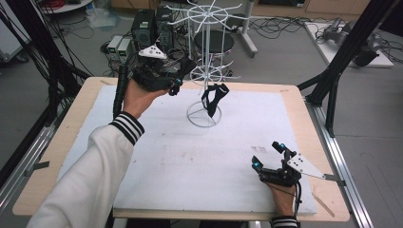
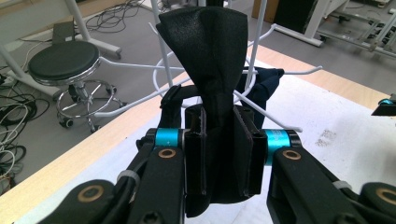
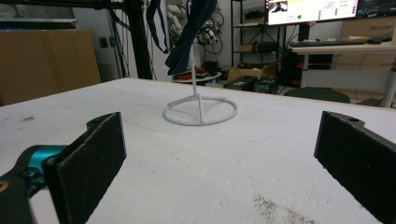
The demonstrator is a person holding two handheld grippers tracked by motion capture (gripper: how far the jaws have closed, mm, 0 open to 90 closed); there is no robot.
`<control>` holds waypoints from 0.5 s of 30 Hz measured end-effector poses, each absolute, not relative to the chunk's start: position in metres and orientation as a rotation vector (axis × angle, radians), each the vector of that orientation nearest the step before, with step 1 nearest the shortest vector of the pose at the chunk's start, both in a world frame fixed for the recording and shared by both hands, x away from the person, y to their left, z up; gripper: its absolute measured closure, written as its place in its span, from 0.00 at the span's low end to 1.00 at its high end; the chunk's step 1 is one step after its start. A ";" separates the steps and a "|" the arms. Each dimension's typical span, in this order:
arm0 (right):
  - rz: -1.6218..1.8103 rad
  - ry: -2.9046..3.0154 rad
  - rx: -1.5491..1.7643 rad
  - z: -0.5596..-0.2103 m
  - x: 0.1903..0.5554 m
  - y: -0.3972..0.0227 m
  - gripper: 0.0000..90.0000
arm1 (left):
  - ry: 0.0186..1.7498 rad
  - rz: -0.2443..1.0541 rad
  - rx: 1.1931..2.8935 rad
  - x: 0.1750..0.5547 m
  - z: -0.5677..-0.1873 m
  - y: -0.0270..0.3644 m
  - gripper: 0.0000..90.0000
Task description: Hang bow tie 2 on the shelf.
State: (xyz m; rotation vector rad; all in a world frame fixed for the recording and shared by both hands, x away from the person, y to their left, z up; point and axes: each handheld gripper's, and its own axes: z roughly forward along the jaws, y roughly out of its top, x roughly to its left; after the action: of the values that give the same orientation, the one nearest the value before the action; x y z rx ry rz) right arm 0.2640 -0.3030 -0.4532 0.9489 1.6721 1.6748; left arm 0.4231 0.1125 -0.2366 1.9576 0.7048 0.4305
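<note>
No writing is proving readable on any thing here; the monitor at the far wall is showing coloured panels too small to make out. The left tongs are clenching a black cloth piece, whose folded top is rising above the pads in the left gripper view (the high view is showing these tongs raised beside the white wire rack, with the held cloth hidden there); a second dark cloth piece is hanging from a low rack arm, just above the rack's ring base. The right tongs are resting released near the table's right front corner, pads standing wide apart with nothing between them; the right gripper view is looking level across the white table cover, scuffed and speckled; a round stool, cables and black frame posts are standing around on the grey floor.
</note>
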 end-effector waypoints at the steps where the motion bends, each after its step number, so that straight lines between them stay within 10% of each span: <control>1: 1.676 1.671 0.950 -0.453 0.264 -0.303 0.02 | 0.701 0.431 1.962 0.424 -0.237 0.112 0.84; 15: 1.681 1.664 0.958 -0.453 0.264 -0.303 0.02 | 0.712 0.431 1.986 0.428 -0.243 0.094 0.84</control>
State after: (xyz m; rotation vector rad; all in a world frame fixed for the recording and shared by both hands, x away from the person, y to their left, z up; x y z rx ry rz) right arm 0.2639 -0.3031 -0.4532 0.9580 1.6640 1.6808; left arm 0.4276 0.0941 -0.2431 1.9862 0.7119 0.4315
